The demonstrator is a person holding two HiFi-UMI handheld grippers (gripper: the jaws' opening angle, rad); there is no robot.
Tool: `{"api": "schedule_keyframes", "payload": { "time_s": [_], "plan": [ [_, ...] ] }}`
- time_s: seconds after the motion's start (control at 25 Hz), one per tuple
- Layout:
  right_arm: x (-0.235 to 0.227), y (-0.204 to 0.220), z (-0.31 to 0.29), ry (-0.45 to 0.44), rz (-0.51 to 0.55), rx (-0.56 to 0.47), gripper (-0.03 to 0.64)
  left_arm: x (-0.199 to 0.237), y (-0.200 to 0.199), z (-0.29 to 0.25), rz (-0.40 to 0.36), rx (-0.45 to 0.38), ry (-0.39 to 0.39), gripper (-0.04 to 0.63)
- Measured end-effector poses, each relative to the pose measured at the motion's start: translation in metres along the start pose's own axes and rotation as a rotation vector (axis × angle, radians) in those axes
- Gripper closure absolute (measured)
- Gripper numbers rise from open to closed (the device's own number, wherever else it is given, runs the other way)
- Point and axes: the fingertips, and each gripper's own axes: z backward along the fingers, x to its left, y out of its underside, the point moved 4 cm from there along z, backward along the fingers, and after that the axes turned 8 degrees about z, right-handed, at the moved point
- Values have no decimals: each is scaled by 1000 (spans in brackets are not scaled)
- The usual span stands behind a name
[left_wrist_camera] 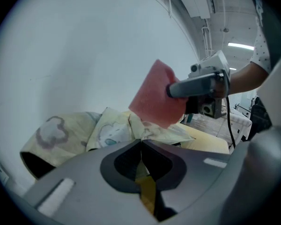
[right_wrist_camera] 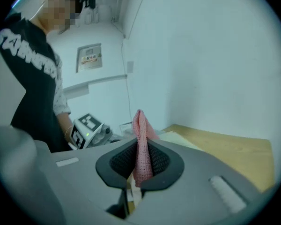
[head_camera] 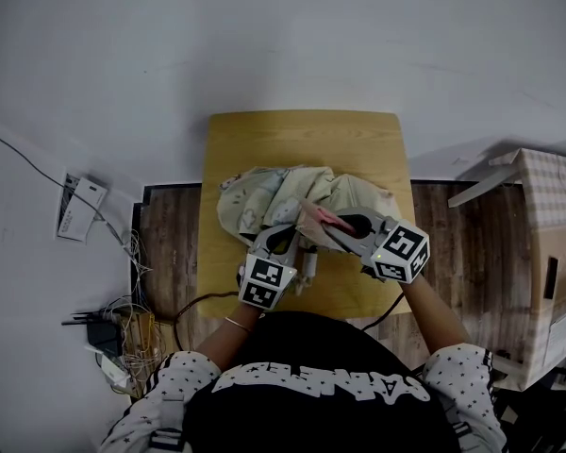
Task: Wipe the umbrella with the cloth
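Observation:
A pale yellow umbrella [head_camera: 264, 196] with cartoon prints lies crumpled across the middle of the wooden table [head_camera: 302, 140]. My left gripper [head_camera: 291, 232] is shut at the umbrella's near edge, with a strip of its fabric [left_wrist_camera: 107, 130] pinched at the jaw tips [left_wrist_camera: 140, 141]. My right gripper [head_camera: 332, 225] hangs just above the umbrella, shut on a pink cloth [head_camera: 317, 217]. In the right gripper view the cloth [right_wrist_camera: 139, 125] stands upright between the jaws [right_wrist_camera: 138, 144]. The left gripper view shows the cloth [left_wrist_camera: 154, 100] raised above the fabric, held by the right gripper [left_wrist_camera: 178, 89].
A cardboard box [head_camera: 547, 253] stands at the right of the table. Cables and a power adapter [head_camera: 104, 328] lie on the floor at the left, beside a white device [head_camera: 80, 206]. A white wall runs behind the table.

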Motion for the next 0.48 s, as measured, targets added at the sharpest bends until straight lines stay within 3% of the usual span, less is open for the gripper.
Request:
{"api": "schedule_keyframes", "payload": {
  "time_s": [0.12,0.28,0.36,0.48],
  "plan": [
    [-47,-12,22,206,-109,-98,583,0,0,0,0,2,-1,591],
    [-99,-2,42,460,-108,-17,583,-1,0,-1,1,5,6,591],
    [-114,6,46,511,-112,14,583,0,0,-1,1,7,10,591],
    [-122,17,41,519,-117,49,583,1,0,-1,0,10,11,591]
  ]
}}
